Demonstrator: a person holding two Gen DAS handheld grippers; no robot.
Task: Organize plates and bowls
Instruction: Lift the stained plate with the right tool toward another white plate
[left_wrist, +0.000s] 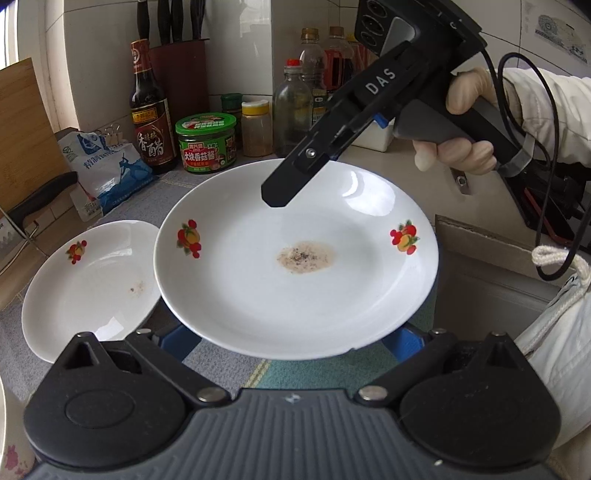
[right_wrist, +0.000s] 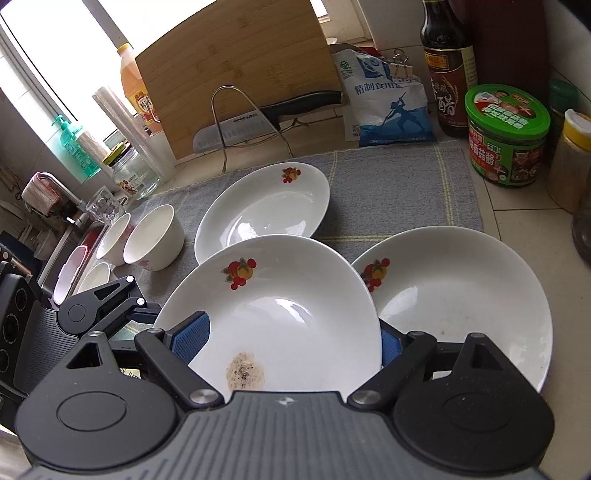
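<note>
I hold the stained plate (right_wrist: 280, 317) across its width in the right gripper (right_wrist: 284, 343), jaws wide on its rim; left gripper (left_wrist: 295, 332) jaws likewise flank it; the empty plate (right_wrist: 458, 295) lies just right, on the desk (right_wrist: 517, 221).

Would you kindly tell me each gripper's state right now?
Left gripper: cannot tell; the plate hides its jaws.
Right gripper: closed on the plate.

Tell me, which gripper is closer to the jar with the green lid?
Right. The right gripper reaches over the far side of the stained plate, just in front of the jar. The left gripper is at the plate's near side, farther away.
</note>
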